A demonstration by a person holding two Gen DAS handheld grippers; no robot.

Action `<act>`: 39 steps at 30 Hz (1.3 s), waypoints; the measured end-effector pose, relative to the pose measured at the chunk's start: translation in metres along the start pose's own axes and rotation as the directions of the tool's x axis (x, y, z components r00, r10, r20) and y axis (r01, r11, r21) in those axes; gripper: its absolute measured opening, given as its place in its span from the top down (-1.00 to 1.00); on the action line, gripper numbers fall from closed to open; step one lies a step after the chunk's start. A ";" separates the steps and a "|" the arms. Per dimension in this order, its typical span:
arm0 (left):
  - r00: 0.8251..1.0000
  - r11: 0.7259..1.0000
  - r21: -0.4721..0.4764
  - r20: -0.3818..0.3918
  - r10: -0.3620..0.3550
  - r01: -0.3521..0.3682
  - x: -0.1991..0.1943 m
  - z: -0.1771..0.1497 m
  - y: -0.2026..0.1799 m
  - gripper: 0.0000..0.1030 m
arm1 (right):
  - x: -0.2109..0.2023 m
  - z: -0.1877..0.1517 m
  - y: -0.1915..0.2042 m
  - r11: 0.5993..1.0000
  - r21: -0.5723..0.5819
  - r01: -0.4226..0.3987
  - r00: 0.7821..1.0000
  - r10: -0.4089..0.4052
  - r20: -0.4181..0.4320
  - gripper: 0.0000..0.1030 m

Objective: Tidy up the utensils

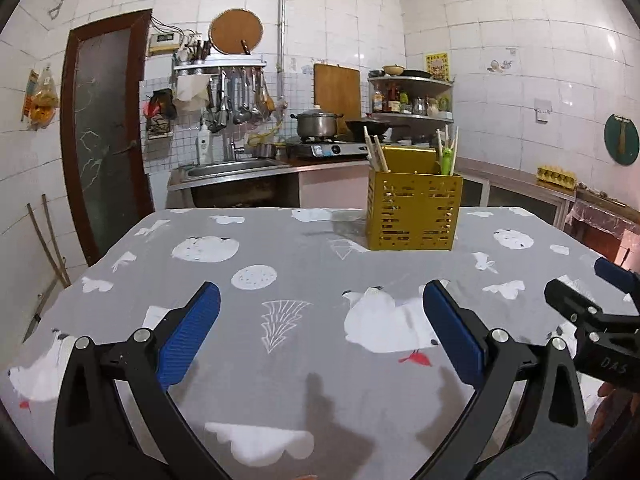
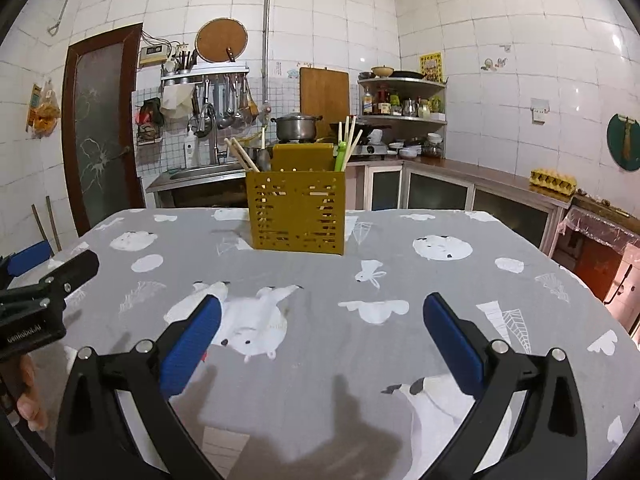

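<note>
The yellow utensil holder stands upper centre on the table, well beyond the empty, wide-spread right gripper and left gripper.

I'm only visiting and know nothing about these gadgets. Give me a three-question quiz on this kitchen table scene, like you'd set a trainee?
1. True or false: the right hand-held gripper holds a chopstick.
2. What colour is the utensil holder?
A. yellow
B. red
C. white
3. Fill in: the holder stands on a grey ____ with white animal prints.

Key: 1 false, its jaws are open and empty; 2 A; 3 tablecloth.
</note>
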State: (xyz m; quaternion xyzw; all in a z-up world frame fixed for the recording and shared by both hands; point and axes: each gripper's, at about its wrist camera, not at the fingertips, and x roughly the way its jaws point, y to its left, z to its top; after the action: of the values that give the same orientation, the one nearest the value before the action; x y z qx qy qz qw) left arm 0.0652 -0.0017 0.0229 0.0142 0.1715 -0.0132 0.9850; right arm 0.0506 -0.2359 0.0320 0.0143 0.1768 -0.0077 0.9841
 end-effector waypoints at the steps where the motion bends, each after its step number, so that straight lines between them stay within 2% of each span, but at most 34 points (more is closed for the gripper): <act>1: 1.000 1.000 0.007 0.010 0.011 -0.011 -0.001 -0.003 0.000 -0.90 | -0.001 -0.002 0.000 1.000 0.002 0.002 1.000 -0.002 0.007 -0.92; 13: 0.994 0.999 0.019 0.105 0.033 -0.036 -0.013 -0.009 -0.001 -0.90 | -0.012 -0.007 -0.005 1.000 0.011 0.013 0.998 -0.014 0.062 -0.92; 23: 0.993 0.999 -0.035 0.109 0.042 -0.039 -0.014 -0.010 0.012 -0.90 | -0.030 -0.009 0.004 0.999 -0.024 0.032 0.989 -0.028 0.145 -0.92; 39: 0.991 0.999 -0.021 0.127 0.045 -0.042 -0.018 -0.013 0.011 -0.90 | -0.030 -0.010 0.004 0.999 -0.018 0.032 0.989 -0.029 0.143 -0.92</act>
State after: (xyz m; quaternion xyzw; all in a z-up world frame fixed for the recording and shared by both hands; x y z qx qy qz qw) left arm 0.0439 0.0101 0.0175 0.0078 0.1082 0.0090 0.9941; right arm 0.0195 -0.2308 0.0329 0.0008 0.1060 -0.0220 0.9941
